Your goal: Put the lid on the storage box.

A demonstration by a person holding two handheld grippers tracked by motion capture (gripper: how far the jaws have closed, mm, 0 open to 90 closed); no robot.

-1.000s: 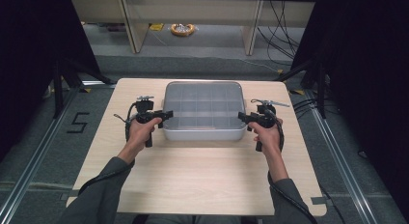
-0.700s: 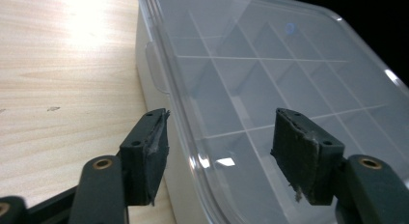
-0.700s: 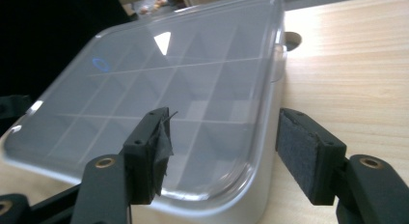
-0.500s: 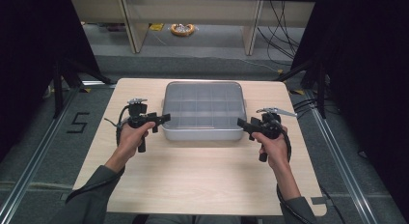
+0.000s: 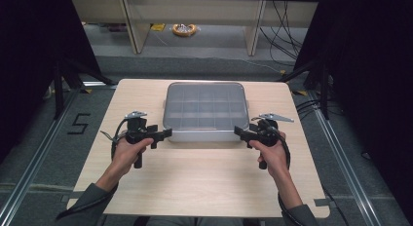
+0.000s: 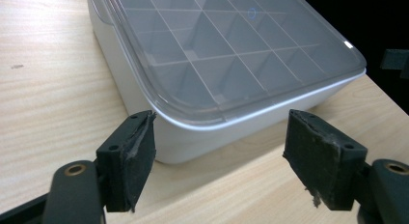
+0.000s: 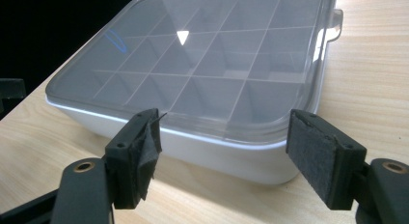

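The lidded box (image 5: 205,110) lies between the two grippers, long axis running across; the left gripper (image 5: 165,133) and right gripper (image 5: 238,131) point at its near corners, jaws spread, empty.

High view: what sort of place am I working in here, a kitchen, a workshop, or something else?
Probably a lab recording station, not a kitchen: a bare wooden table enclosed by black curtains, loose cables on the floor behind, and a "5" marked on the floor.
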